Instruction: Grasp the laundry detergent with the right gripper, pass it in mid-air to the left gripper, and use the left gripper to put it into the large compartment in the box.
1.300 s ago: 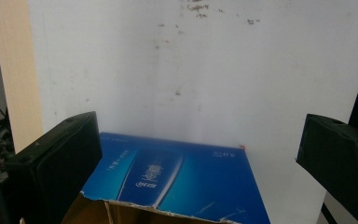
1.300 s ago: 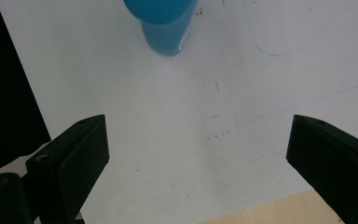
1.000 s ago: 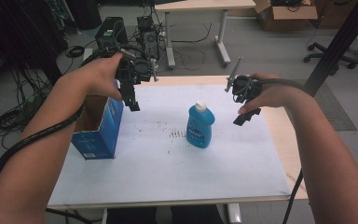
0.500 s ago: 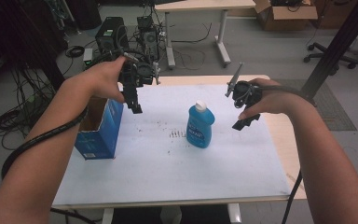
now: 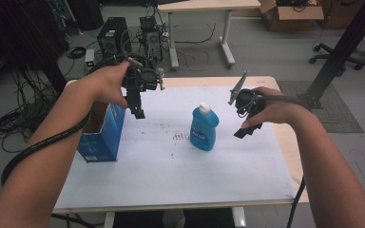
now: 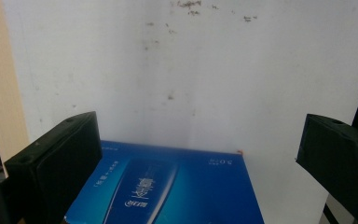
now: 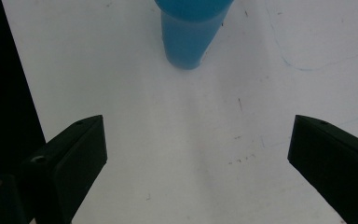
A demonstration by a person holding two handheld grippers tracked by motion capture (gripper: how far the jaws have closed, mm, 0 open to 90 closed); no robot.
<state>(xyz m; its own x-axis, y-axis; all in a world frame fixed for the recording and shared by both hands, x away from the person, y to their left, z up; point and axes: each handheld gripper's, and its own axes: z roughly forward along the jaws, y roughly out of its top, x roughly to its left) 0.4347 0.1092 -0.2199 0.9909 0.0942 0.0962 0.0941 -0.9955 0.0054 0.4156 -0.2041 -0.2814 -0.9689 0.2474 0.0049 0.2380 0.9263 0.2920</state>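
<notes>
Both sets of jaws wide apart, holding nothing. Left gripper (image 5: 137, 102) up off the surface (image 5: 171, 180), just beside the open top of the box (image 5: 100, 133); in the left gripper view, box (image 6: 177, 186) low between the jaws, nearer the left jaw, not touched by either. Right gripper (image 5: 247, 121) also raised, near the bottle (image 5: 204, 128) but apart from it. In the right gripper view, bottle (image 7: 191, 32) ahead of the jaws and above the gap, roughly centred, base on the white surface (image 7: 191, 154). Bottle upright, cap on, standing well apart from the box.

Probable job: bottle into box, judged from layout alone.

Risks:
- Tall narrow bottle, small base: one jaw arriving first likely to tip it or shove it sideways. Cause: off-centre approach, jaws not straddling the body evenly.
- Smooth plastic, tapering shape: possible slip upward or downward out of the jaws if closed on the shoulder instead of the flat label area.
- Light box, open top, nothing pinning it: bump from the left jaws or from the bottle on entry likely to slide or topple it. Cause: left jaws closing on a thin wall without bracing.
- Box mouth narrow versus bottle: catching on the rim if tilted wrong.
- Trailing cable able to drag across the surface and nudge things.
</notes>
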